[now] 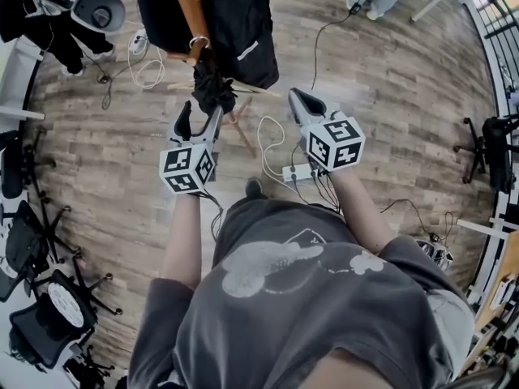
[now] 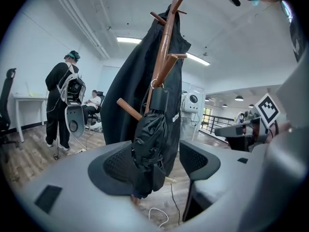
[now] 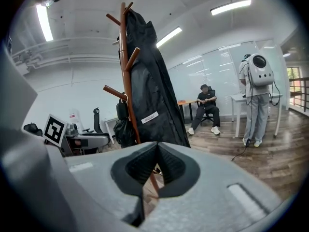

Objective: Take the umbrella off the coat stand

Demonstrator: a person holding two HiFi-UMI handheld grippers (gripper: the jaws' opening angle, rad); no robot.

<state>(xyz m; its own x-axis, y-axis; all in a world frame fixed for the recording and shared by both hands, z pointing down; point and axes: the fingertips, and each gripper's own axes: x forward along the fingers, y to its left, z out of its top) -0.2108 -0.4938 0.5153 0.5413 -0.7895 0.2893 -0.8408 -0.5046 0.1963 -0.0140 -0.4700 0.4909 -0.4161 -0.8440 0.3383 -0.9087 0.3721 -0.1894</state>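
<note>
The step in hand looks like the reach-and-grasp. The left gripper (image 2: 157,161) holds its fingers (image 2: 113,166) wide apart with the folded black umbrella (image 2: 152,139) between them. From this angle it is hard to tell whether either pad is touching the fabric, but nothing is clamped. The umbrella hangs against the pole of the wooden coat stand (image 2: 164,47), its handle up by a side peg (image 2: 129,109), apparently on a small loop or ring, with its bundled canopy dangling just beside the black coat (image 2: 126,91). The right gripper (image 3: 155,149) sits off to the side with its fingers (image 3: 140,166) pressed together on nothing, pointed at the stand's lower pole. The next move probably calls for the left fingers to squeeze onto the canopy, then lift up and outward so the loop slides off its peg without dragging the coat or rocking the stand. By count there are one umbrella, one coat stand, one coat, two grippers, and two other people well apart in the room behind.
</note>
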